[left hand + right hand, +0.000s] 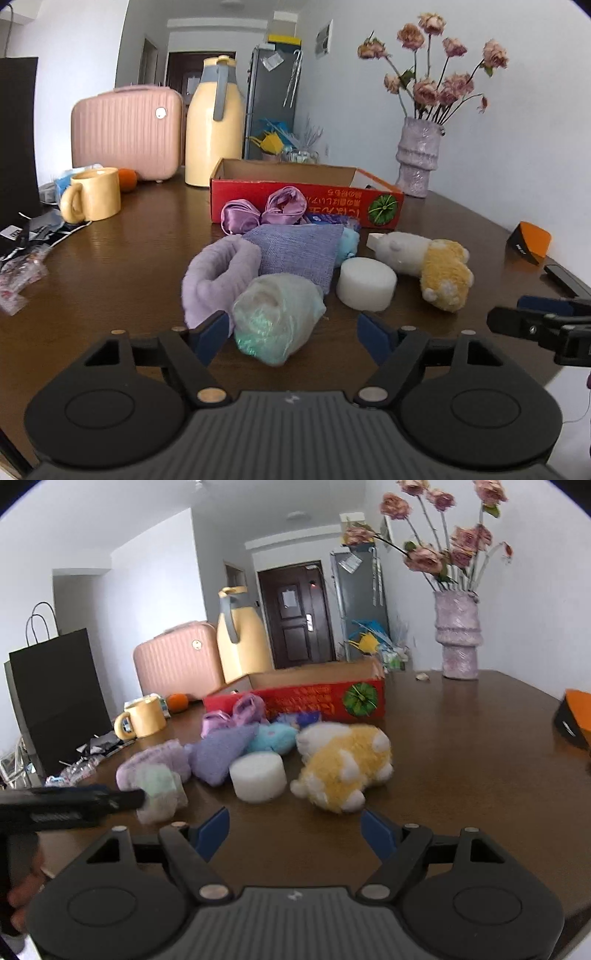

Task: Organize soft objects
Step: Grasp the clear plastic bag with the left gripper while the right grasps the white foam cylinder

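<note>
Fingers of left gripper (293, 334) spread wide around pale green bundle (277, 317), right gripper (295, 830) fingers spread, empty.

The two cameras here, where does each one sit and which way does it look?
Left wrist view: sits on the left hand-held gripper, looking forward and slightly down over the table at a pale green bundle between its open fingers; the right hand-held gripper's tip pokes in at the right edge.
Right wrist view: sits on the right hand-held gripper, facing the yellow-and-white plush; the left hand-held gripper and a hand show at left.
Shared: white foam cylinder, red box, vase.
</note>
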A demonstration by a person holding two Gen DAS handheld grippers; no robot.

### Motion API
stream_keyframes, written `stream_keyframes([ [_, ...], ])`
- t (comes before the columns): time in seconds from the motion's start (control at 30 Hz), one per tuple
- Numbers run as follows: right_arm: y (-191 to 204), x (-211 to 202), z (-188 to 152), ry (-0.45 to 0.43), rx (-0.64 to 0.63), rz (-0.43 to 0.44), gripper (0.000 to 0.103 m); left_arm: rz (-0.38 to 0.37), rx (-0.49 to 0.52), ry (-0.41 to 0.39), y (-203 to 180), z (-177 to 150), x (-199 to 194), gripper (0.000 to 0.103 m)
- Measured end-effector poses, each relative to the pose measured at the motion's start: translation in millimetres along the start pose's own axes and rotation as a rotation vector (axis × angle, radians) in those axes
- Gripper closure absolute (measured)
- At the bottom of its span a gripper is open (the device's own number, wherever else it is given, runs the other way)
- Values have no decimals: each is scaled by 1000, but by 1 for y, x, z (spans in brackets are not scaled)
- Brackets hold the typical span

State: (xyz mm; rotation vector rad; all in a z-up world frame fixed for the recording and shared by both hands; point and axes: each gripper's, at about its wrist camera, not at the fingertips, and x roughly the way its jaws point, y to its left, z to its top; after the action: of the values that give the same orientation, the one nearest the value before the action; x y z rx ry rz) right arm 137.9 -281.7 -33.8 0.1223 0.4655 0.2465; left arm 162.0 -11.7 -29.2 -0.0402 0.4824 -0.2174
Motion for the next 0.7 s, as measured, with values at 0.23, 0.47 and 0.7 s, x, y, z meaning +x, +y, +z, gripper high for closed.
stream_keyframes([
  [0.23, 23, 61, 30, 40, -96, 81, 26, 13, -25, 48, 5, 14, 44, 55],
  [0.47, 50, 139, 43, 161, -233, 24, 32, -23, -29, 66, 16, 19, 60, 67],
  [0.7, 55, 149, 38, 181, -272, 2, 49, -54, -37, 66, 20, 23, 57, 71],
])
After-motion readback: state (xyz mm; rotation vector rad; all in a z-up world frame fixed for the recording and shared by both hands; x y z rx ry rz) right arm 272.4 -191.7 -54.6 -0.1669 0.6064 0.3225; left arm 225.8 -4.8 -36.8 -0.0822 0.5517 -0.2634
